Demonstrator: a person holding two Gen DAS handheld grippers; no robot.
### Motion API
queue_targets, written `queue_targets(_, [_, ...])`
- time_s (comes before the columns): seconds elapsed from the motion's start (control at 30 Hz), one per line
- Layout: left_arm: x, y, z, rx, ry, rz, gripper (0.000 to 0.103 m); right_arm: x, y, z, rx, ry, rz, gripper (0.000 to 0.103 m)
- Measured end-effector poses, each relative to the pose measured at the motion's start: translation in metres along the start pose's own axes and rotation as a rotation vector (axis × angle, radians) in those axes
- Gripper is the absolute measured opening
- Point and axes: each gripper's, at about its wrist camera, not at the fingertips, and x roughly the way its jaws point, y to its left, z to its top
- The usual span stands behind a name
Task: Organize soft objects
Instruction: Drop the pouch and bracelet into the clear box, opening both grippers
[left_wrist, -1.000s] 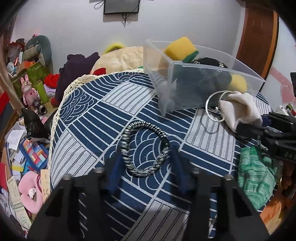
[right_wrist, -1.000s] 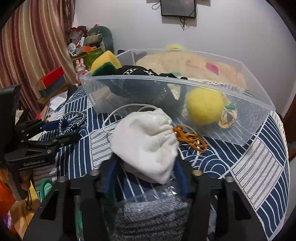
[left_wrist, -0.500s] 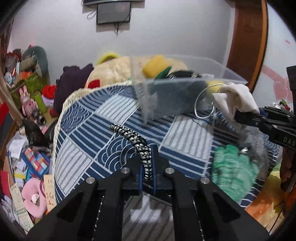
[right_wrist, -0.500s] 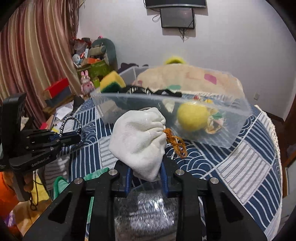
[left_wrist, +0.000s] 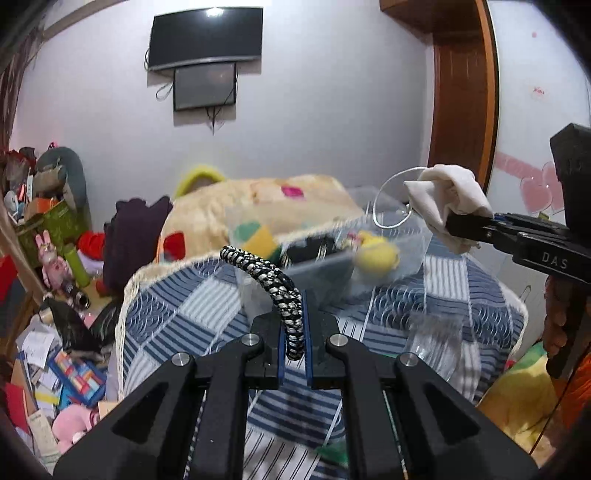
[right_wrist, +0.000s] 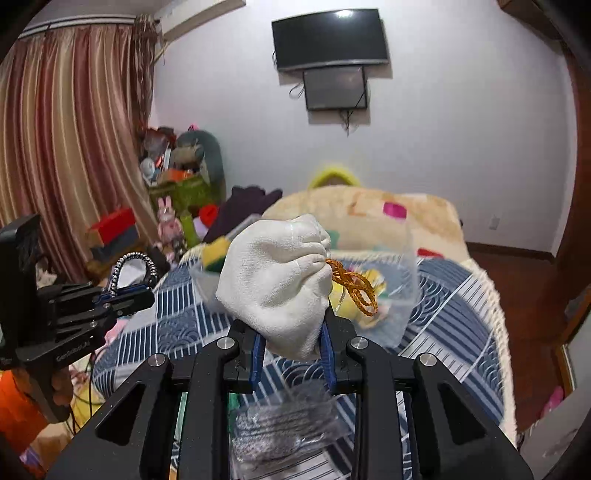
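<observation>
My left gripper (left_wrist: 294, 330) is shut on a black-and-white braided ring (left_wrist: 273, 280) and holds it up above the blue patterned tablecloth (left_wrist: 177, 317). It also shows in the right wrist view (right_wrist: 135, 269). My right gripper (right_wrist: 291, 350) is shut on a white drawstring pouch (right_wrist: 275, 284) with an orange cord (right_wrist: 354, 288), lifted above the table. The pouch also shows in the left wrist view (left_wrist: 448, 197). A clear plastic bin (left_wrist: 369, 254) at the table's far side holds a yellow ball (left_wrist: 376, 256), a sponge and dark items.
A bagged grey knit item (right_wrist: 280, 424) and a green cloth (left_wrist: 332, 452) lie on the table near me. A beige blanket (left_wrist: 258, 203) lies behind the bin. Toys and boxes clutter the floor at the left (left_wrist: 55, 369).
Both grippers closed on their objects, then rose: the braided ring and the white pouch are lifted off the tablecloth and now sit higher, level with the bin's rim.
</observation>
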Motion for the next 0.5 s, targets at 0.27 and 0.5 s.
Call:
queue_targets(0.27, [0.009, -0.001, 0.032, -0.041, -0.062, -0.043, 0.007, -0.008, -0.011, 0.020, 0.014, -0.066, -0.034, 0.023])
queue_targets(0.5, [0.032, 0.002, 0.047, -0.053, -0.062, -0.065, 0.007, 0.001, -0.017, 0.035, 0.022, -0.085, -0.043, 0.023])
